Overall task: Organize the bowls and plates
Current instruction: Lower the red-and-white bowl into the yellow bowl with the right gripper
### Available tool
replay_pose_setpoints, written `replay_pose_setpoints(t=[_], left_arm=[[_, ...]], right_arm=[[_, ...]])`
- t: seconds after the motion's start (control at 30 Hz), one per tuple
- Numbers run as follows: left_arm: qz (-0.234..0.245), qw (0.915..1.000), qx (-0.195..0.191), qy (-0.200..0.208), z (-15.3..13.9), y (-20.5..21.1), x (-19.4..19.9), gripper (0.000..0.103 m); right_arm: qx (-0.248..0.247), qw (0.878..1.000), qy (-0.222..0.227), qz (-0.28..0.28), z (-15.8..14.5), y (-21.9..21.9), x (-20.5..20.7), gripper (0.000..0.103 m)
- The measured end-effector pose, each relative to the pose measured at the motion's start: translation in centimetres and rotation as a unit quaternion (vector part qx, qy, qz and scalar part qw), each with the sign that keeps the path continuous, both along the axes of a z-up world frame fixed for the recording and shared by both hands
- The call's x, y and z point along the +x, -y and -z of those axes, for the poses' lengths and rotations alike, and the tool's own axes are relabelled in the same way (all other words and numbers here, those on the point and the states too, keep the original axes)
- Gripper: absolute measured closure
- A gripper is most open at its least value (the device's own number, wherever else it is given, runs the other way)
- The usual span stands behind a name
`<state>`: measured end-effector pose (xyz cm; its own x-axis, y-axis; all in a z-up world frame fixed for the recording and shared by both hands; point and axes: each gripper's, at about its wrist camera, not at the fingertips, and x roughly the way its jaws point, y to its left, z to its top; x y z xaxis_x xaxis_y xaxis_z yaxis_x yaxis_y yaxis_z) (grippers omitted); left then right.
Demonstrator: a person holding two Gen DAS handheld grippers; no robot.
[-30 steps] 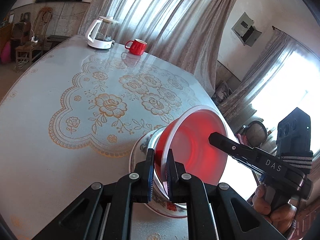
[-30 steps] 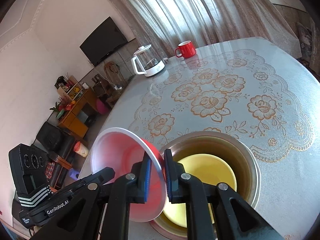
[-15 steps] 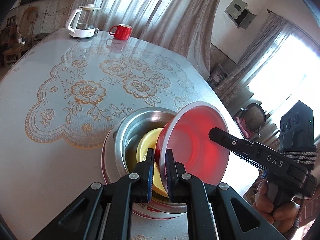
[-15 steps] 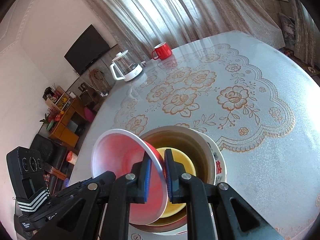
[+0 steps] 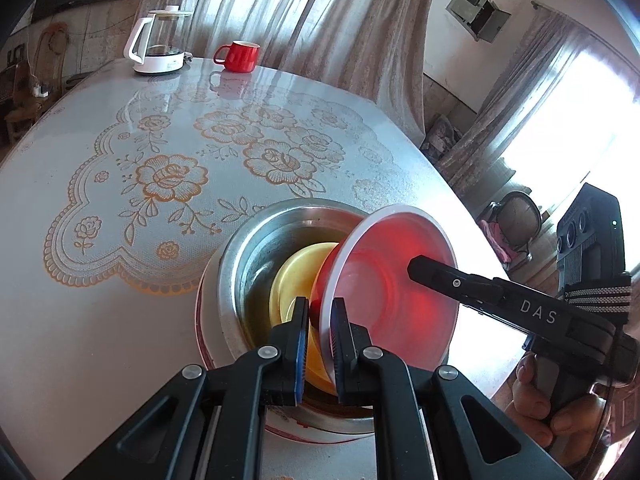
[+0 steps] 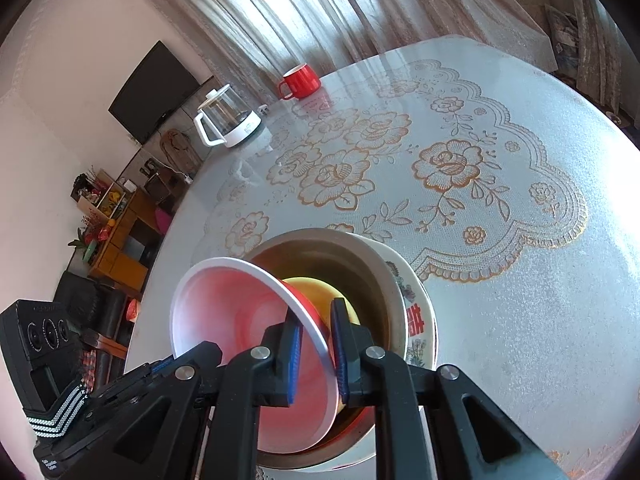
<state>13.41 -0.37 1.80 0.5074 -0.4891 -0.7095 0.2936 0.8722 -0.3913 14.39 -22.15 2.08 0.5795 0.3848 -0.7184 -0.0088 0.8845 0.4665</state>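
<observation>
A red bowl with a white rim (image 5: pixel 394 292) is held tilted over a stack of dishes. My left gripper (image 5: pixel 320 334) is shut on its near rim. My right gripper (image 6: pixel 316 344) has its jaws a little apart around the opposite rim of the red bowl (image 6: pixel 224 316). It also shows in the left wrist view (image 5: pixel 440 276). Below, a yellow bowl (image 5: pixel 296 280) sits inside a steel bowl (image 5: pixel 256 240), which sits on a flowered plate (image 6: pixel 420 312). The red bowl's lower edge dips into the steel bowl (image 6: pixel 360 264), over the yellow bowl (image 6: pixel 316 286).
The stack stands near the front edge of a round table (image 5: pixel 100 184) with a lace-pattern cover. A red mug (image 5: pixel 238 56) and a glass kettle (image 5: pixel 160 46) stand at the far edge. Curtains hang behind; the table edge drops off at the right.
The red bowl has come down into the steel bowl over the yellow one. The right gripper's jaws have widened slightly around the rim. The left gripper stays shut.
</observation>
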Motion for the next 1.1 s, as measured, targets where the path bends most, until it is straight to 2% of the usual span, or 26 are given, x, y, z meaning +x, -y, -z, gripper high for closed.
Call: replay_pose_setpoints(t=[0.07,0.13,0.23,0.37,0.5,0.8,0.87,0.93,1.1], left_arm=[[-0.004,1.0,0.0,-0.008,0.3,-0.2,0.2,0.093],[-0.006,0.9999,0.0,-0.014,0.6,-0.4,0.4,0.093],[-0.004,0.9998,0.002,-0.021,0.9,-0.4,0.5,0.093],[-0.001,0.9995,0.001,-0.031,1.2,-0.3,0.6,0.093],[0.002,0.9995,-0.009,-0.032,0.8,-0.5,0.5,0.092],[-0.005,0.9997,-0.004,-0.026,0.5,-0.8,0.2,0.091],[-0.005,0.9997,-0.003,-0.025,0.4,-0.8,0.1,0.09],[-0.007,0.9997,0.001,-0.023,0.4,-0.8,0.0,0.09],[-0.015,0.9997,0.016,-0.014,0.4,-0.8,0.1,0.089]], right_arm=[[0.0,1.0,-0.003,0.001,0.2,0.1,0.1,0.088],[0.005,1.0,-0.006,0.003,0.3,0.3,0.1,0.078],[0.003,1.0,-0.003,0.001,0.1,0.3,-0.1,0.075],[-0.006,1.0,0.0,0.002,0.1,0.2,-0.2,0.075],[-0.009,1.0,0.006,0.002,-0.1,0.4,-0.5,0.075],[-0.016,1.0,0.018,0.001,-0.4,0.4,-0.7,0.075],[-0.02,1.0,0.021,-0.002,-0.4,0.3,-0.8,0.079],[-0.033,0.999,0.026,0.003,-0.6,0.1,-0.8,0.093],[-0.051,0.998,0.038,0.002,-1.0,0.0,-0.8,0.096]])
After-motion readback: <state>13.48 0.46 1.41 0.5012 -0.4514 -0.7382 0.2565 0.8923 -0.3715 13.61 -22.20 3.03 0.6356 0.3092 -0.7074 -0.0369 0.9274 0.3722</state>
